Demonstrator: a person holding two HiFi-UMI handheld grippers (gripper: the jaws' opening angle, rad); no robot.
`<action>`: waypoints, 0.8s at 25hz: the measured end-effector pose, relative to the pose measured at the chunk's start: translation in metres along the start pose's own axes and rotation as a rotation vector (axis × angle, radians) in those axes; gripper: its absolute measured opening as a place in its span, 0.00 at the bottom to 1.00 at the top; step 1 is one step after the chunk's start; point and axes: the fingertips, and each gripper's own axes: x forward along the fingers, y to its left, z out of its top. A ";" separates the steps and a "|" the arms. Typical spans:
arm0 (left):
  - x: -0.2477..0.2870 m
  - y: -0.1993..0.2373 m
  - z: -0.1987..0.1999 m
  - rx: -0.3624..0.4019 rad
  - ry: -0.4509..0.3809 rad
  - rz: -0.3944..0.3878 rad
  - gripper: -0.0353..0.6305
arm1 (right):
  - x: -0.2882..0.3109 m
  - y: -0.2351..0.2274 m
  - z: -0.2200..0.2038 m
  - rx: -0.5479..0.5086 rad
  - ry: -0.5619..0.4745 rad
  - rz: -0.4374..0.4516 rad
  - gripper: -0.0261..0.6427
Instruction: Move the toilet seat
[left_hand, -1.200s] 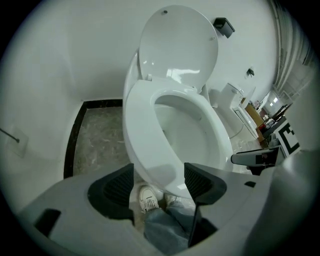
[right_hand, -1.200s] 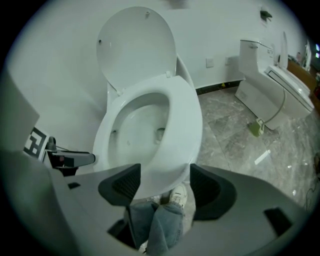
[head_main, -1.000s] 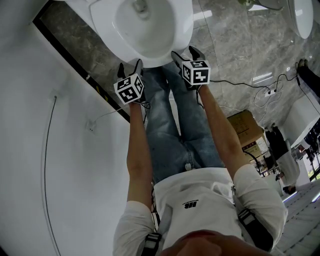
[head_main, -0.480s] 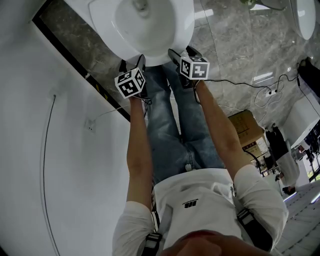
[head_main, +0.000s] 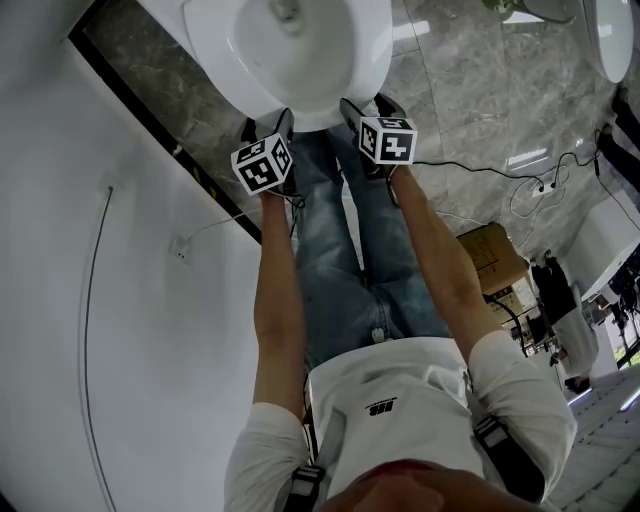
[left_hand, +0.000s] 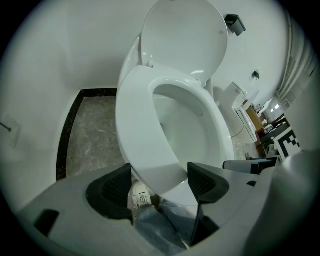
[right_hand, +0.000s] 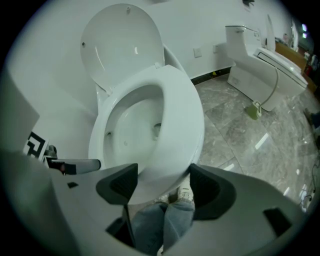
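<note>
Under our head camera, print on our white shirt (head_main: 420, 385) is too small to read; we hold the left gripper (head_main: 265, 120) and right gripper (head_main: 368, 101) at the front of the toilet seat (head_main: 368, 50). Left gripper view: jaws spread, the seat's front lip between them, the lid (left_hand: 185, 35) upright beyond. Right gripper view: jaws equally spread, that lip between them, plus a second toilet (right_hand: 260, 65) ahead to the right.

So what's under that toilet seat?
Through the toilet seat the white bowl shows. Below its front edge, between the open jaws of the left gripper, are jeans and a shoe. The rim beneath the ring is covered.
</note>
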 end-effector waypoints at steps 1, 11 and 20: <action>0.000 0.000 0.000 0.000 -0.001 0.000 0.57 | -0.001 0.001 0.000 -0.007 -0.001 -0.003 0.52; -0.007 -0.001 0.002 -0.001 -0.010 -0.005 0.57 | -0.010 0.005 0.001 -0.032 -0.016 0.016 0.52; -0.018 -0.004 0.005 -0.006 -0.018 -0.008 0.57 | -0.023 0.010 0.003 -0.042 -0.022 0.026 0.52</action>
